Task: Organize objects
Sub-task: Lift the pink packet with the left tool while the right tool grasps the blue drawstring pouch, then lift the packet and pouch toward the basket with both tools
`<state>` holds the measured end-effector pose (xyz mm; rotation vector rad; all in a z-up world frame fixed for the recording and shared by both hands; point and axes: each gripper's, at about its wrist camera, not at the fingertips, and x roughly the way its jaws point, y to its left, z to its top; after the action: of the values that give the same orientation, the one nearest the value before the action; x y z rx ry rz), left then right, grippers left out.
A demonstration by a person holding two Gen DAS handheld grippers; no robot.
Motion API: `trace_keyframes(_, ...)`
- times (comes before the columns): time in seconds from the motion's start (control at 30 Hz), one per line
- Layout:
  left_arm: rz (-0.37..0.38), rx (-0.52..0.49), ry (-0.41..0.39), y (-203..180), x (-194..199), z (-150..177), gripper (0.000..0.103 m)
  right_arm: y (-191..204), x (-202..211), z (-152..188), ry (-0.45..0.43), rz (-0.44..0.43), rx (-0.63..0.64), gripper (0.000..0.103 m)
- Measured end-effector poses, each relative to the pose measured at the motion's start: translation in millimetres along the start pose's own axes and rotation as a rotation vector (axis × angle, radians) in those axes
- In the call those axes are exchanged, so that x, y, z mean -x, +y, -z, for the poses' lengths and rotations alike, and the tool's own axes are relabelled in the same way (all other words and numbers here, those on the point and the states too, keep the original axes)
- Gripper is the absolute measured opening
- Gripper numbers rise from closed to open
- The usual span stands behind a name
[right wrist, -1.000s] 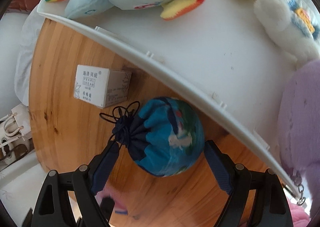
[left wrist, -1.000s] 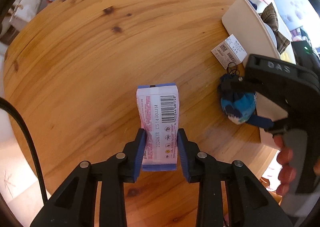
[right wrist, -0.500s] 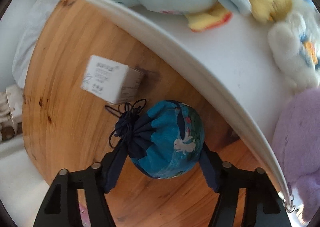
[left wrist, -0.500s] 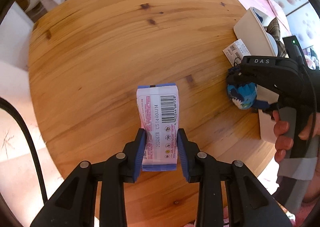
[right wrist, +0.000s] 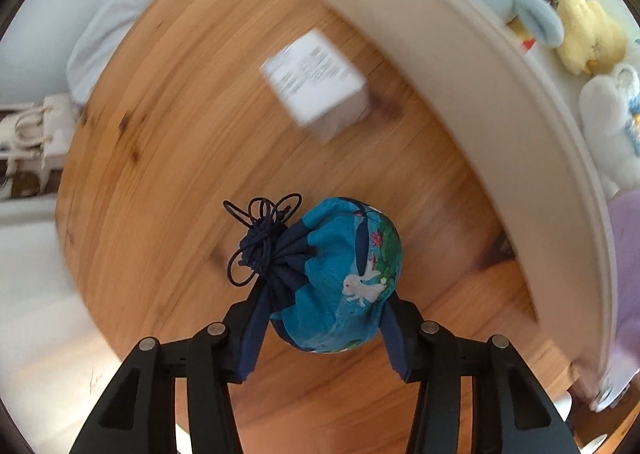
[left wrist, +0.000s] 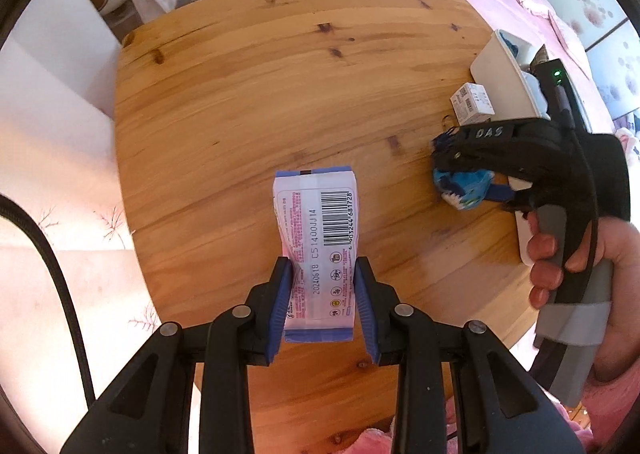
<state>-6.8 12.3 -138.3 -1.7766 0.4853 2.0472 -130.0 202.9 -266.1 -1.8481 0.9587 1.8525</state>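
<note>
Right gripper (right wrist: 324,330) jaws have just closed, pinching the blue pouch (right wrist: 340,278) between them

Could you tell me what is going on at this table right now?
A person is tidying a round wooden table with a handheld gripper in each hand. The left gripper is shut on a white packet. The right gripper's jaws have just been closing and now press on a blue drawstring pouch. A small white box lies by a white bin of plush toys.
</note>
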Motion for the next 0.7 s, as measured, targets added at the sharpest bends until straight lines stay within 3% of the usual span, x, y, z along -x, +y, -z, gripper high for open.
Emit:
trace_keyframes(0.23, -0.006, 0.008, -0.017, 0.0, 12.1, 26.9, 0.034, 9.2, 15.0, 51.1, 0.023, -0.053, 0.123, 0.050)
trace_keyframes(0.33, 0.002, -0.013, -0.035, -2.0, 20.8, 38.2, 0.034, -4.7, 30.5, 51.5, 0.006, -0.064, 0.171, 0.050)
trace_keyframes(0.43, 0.004, -0.030, -0.051, -2.9, 28.6, 51.1, 0.034, -21.3, 38.1, 64.4, -0.026, -0.074, 0.261, 0.050)
trace_keyframes(0.53, 0.018, -0.048, -0.054, -3.7, 33.0, 62.2, 0.034, -1.9, 41.4, 83.2, -0.068, -0.056, 0.328, 0.050)
trace_keyframes(0.7, 0.045, -0.077, -0.050, -5.8, 35.4, 79.3, 0.034, -4.2, 48.1, 105.4, -0.163, -0.024, 0.439, 0.050)
